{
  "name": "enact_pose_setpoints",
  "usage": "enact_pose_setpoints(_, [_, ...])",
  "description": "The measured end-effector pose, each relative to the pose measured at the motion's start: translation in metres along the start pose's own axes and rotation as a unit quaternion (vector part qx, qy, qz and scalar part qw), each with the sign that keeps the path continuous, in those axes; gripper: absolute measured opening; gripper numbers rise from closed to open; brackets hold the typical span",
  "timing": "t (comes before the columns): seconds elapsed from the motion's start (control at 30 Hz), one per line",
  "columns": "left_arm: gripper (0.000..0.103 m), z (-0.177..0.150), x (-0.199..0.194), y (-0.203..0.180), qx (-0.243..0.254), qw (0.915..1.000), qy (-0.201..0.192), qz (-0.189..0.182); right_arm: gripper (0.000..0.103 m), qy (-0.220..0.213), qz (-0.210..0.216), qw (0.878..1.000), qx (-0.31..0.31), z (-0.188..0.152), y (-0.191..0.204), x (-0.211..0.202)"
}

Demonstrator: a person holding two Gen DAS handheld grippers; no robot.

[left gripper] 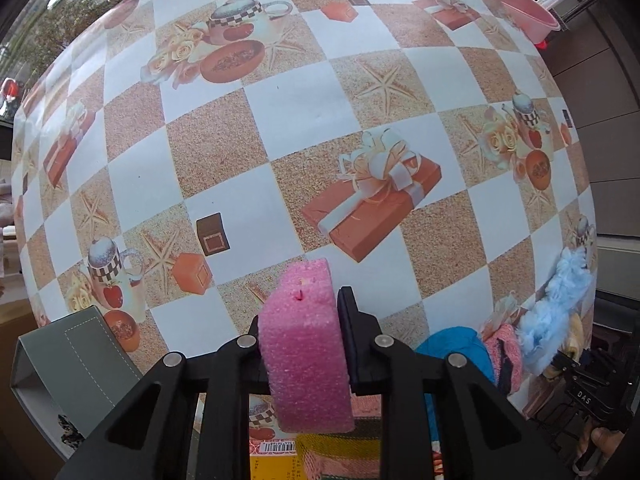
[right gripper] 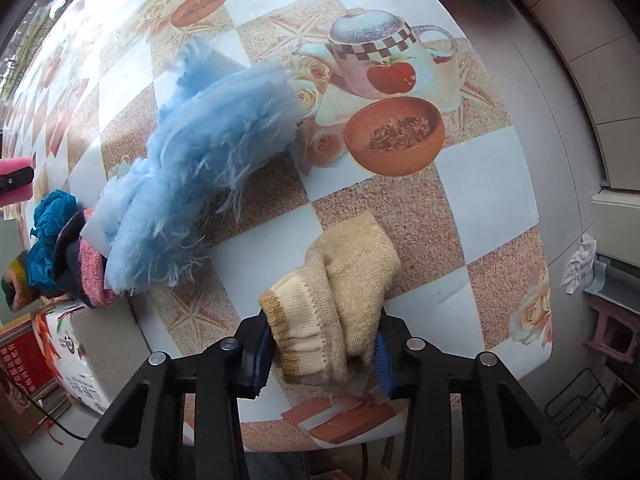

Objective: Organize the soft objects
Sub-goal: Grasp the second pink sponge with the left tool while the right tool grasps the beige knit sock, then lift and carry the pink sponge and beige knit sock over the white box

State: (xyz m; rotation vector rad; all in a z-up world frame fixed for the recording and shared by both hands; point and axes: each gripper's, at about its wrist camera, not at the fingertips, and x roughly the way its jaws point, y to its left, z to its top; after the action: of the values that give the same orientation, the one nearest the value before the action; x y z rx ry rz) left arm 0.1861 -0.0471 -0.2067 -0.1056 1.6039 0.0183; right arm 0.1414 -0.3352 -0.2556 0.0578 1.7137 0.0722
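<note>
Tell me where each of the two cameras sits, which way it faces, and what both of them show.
Left wrist: on the left claw, looking down its fingers at the patterned table; its jaws are shut on a pink sponge.
Right wrist: on the right claw, looking down at the table's corner; its jaws press a beige knit glove.
Shared: the fluffy blue piece, the teal cloth, and the pink sponge at the right view's left edge.
</note>
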Motion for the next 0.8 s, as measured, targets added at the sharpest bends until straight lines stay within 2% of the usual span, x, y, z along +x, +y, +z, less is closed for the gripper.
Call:
enact_pose_setpoints(0.13, [0.025,-0.013,-0.025,-0.015,0.018,0.9995,-0.021,-0.014,0.043,-0.009,0.024,0.999,0.022,-0.006,-0.009,-0.013])
enact_pose_setpoints(0.5, [0.025,-0.072,-0.081,-0.045,0.064,0.9928,-0.058,-0.083,0.043,-0.034,0.065,0.997,0.037,-0.038,0.018,-0.050])
enact_pose_setpoints(0.8, [0.025,-0.144,-0.119,-0.048,0.103,0.9826,-0.085,-0.130,0.043,-0.046,0.070,0.996,0.028,-0.116,0.061,-0.077])
